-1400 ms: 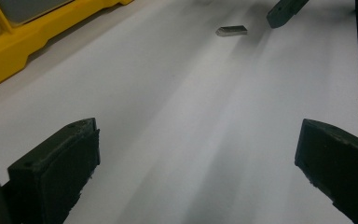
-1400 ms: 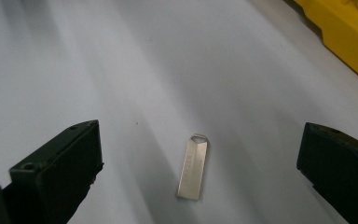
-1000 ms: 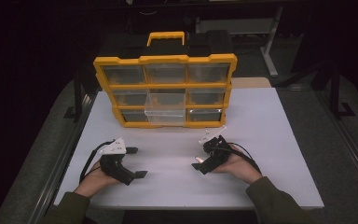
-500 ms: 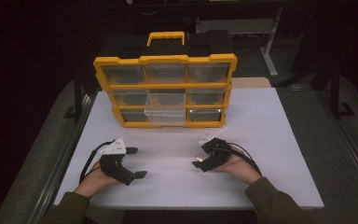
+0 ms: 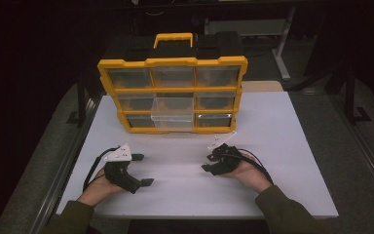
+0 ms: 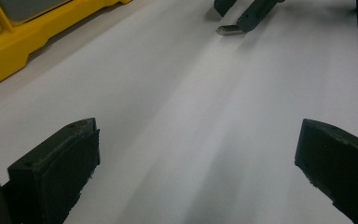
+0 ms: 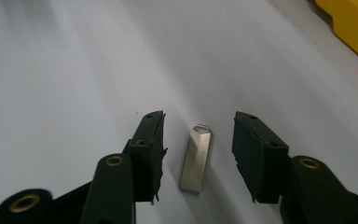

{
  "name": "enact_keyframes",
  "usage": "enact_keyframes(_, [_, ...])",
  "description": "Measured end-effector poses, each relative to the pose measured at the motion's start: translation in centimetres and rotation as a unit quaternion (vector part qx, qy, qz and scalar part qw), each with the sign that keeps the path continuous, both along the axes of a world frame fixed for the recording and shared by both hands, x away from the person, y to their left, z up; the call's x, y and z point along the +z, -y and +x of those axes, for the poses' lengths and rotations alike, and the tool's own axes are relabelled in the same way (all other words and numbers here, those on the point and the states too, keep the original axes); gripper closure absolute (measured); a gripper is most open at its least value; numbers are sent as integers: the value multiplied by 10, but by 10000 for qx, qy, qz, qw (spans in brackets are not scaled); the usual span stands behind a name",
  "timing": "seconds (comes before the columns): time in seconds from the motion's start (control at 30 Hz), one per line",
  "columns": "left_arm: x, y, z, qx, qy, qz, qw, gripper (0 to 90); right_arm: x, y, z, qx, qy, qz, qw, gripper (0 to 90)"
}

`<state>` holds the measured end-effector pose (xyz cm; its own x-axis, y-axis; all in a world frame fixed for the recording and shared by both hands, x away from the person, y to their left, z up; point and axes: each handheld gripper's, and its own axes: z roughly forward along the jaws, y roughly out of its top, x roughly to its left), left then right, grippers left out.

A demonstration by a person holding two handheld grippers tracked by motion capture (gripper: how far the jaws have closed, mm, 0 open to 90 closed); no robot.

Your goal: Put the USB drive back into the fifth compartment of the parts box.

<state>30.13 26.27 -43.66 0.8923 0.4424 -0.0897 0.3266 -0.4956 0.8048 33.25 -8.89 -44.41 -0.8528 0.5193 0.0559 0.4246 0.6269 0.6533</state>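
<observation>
My right gripper (image 7: 198, 156) straddles the metal USB stick (image 7: 196, 159), jaws just closing, not yet touching, lined up lengthwise. Left gripper (image 6: 196, 172) wide apart, idle.

Silver metal stick (image 7: 195, 158), black tongs (image 7: 198, 156), yellow organiser (image 5: 172, 94), white table (image 5: 282, 146).
</observation>
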Motion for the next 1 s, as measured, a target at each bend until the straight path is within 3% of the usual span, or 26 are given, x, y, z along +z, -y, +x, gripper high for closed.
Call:
enact_keyframes(0.47, [0, 0, 0, -4, 6, -3, 10000, 0, -4, -3, -1, 69, 9, -317, 9995, 726])
enact_keyframes(1.0, [0, 0, 0, -2, 14, -11, 10000, 0, -4, -4, -2, -70, -51, -329, 9994, 780])
